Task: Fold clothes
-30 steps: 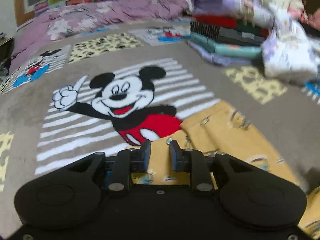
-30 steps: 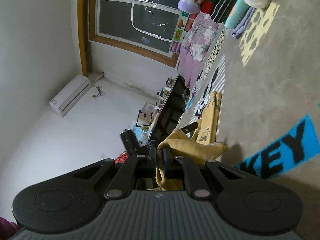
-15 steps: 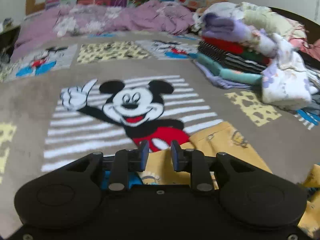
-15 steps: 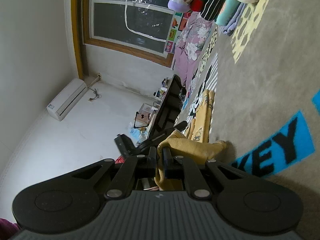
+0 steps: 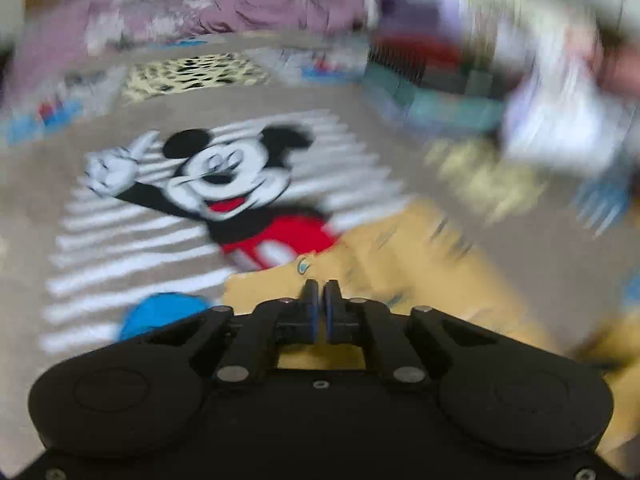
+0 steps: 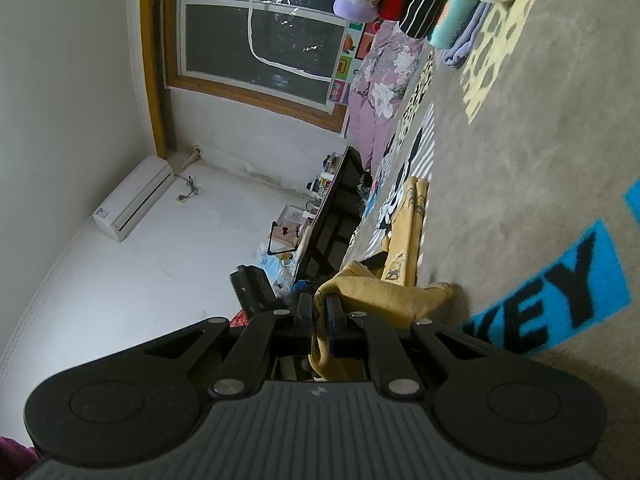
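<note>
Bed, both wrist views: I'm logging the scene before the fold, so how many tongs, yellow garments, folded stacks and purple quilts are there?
Tongs: 2, the left tongs and the right tongs
Yellow garment: 1
Stack of folded clothes: 1
Purple floral quilt: 1
Total: 5

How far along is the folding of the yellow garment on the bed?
Done: a stack of folded clothes sits at the far side of the blanket. In hand: the right gripper is shut on a bunched end of the yellow garment, lifted off the blanket; the left gripper has closed at its other edge, though blur hides whether cloth is pinched. Left: the garment lies long and rumpled, so its folding and stacking remain.
</note>
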Demonstrator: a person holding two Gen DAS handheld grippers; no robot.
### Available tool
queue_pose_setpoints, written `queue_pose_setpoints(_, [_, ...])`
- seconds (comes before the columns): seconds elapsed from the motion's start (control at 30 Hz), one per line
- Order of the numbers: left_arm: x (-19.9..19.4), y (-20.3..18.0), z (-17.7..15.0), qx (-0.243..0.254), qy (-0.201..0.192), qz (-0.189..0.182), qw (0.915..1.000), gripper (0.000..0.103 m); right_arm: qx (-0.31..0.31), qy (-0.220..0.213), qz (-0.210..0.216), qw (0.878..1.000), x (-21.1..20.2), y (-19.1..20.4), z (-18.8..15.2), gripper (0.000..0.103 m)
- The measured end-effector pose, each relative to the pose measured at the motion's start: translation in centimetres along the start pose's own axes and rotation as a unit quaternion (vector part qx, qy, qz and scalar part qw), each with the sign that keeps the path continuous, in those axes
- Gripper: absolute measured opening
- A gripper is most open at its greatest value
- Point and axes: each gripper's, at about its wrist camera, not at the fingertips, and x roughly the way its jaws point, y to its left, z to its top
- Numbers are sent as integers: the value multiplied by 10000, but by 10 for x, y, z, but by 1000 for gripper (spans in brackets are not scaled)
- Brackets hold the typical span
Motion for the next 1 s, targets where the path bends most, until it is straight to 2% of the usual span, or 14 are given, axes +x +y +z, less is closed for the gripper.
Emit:
queue_pose_setpoints(0.03, [-7,7,2,-329,-154,-345,9987,1,-6,0,20,10000,0,0,0,11])
queue_pose_setpoints(0.07, [-10,12,3,-509,-218,-477,9973,1,-18,-2,80,10000,0,1,0,11])
queue_pose_setpoints(0.13, [-2,15,0,-415,-30,-65,9991,2,-49,-10,275,9996,-1,3,0,11])
queue_pose_setpoints(0.2, [9,20,-6,-496,115,53,9987,9,-92,11,568,9983,1,7,2,11])
queue_pose_setpoints(0.3, [5,18,-5,-393,41,157,9991,12,-182,46,905,9957,1,15,4,11])
queue_pose_setpoints(0.4, [-9,8,-2,76,-2,39,10000,12,-196,20,1049,9943,0,21,8,11])
queue_pose_setpoints(0.5, [-5,-1,-10,557,243,125,9981,12,-96,-100,1170,9930,-1,24,13,11])
queue_pose_setpoints(0.57, [7,-3,-20,777,488,299,9953,12,97,-256,1498,9883,-3,27,16,11])
queue_pose_setpoints(0.67, [7,4,-22,576,458,191,9971,12,83,-285,1874,9818,-6,40,20,10])
queue_pose_setpoints(0.8, [-8,-1,-18,617,289,67,9977,12,86,-171,1331,9909,-9,28,20,11])
queue_pose_setpoints(0.9, [-18,-6,-17,667,184,-330,9971,12,-41,-197,818,9964,-8,21,18,11])
queue_pose_setpoints(0.93, [-17,-8,-18,711,234,-317,9967,12,-185,-143,675,9974,-5,23,18,12])
queue_pose_setpoints(0.97, [-9,-9,-21,801,432,-51,9958,12,-424,-50,370,9984,0,27,16,15])
queue_pose_setpoints(1.0, [-3,-10,-23,845,538,109,9949,12,-679,-20,61,9977,2,31,15,26])
